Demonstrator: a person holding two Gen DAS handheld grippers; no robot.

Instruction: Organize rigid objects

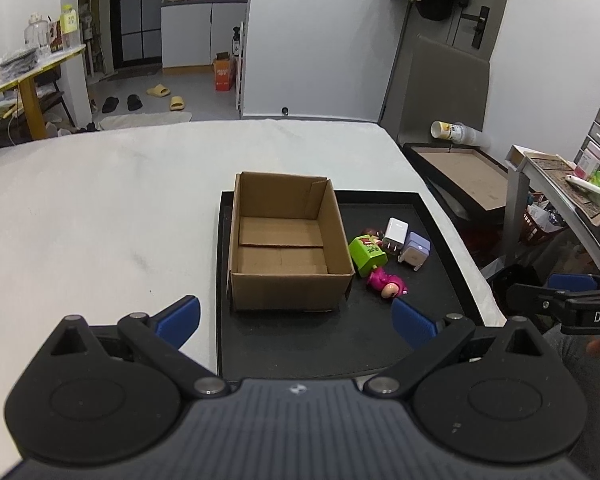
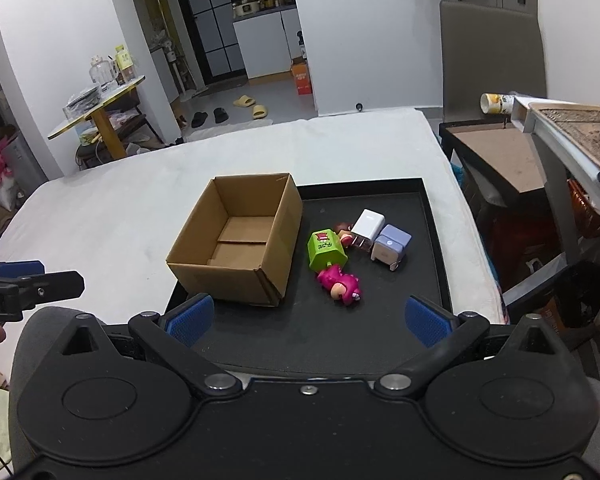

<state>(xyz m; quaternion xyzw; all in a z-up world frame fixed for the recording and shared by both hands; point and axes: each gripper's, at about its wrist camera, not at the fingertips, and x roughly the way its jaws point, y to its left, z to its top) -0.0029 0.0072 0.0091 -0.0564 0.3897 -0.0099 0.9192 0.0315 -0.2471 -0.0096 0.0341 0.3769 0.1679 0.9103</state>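
Box (image 1: 284,240): cardboard, open-topped, empty; set on left part of black tray (image 1: 428,312), long axis running away from the cameras. Tray rests on a white-covered surface (image 1: 100,208).

Items, all loose on tray floor right of box, none yet boxed:
- Green block (image 2: 326,250), lying flat beside the box wall; long axis roughly away from the cameras, printed face up.
- Pink figure (image 2: 340,284), on its side just in front of green block, touching or nearly so; long axis slanting near-right, head toward the near side.
- White charger (image 2: 366,228), prongs toward the near side.
- Lilac charger (image 2: 390,246), just beside white one, prongs likewise near-facing.
- Small brown-haired figure (image 2: 342,232), mostly hidden between green block and white charger; orientation not readable.

Left tool (image 1: 296,318): jaws spread wide, empty, held short of the tray's near edge.
Right tool (image 2: 306,318): jaws spread wide, empty, over near tray edge.

Progress, judged: nothing sorted; all five pieces left to move into box.
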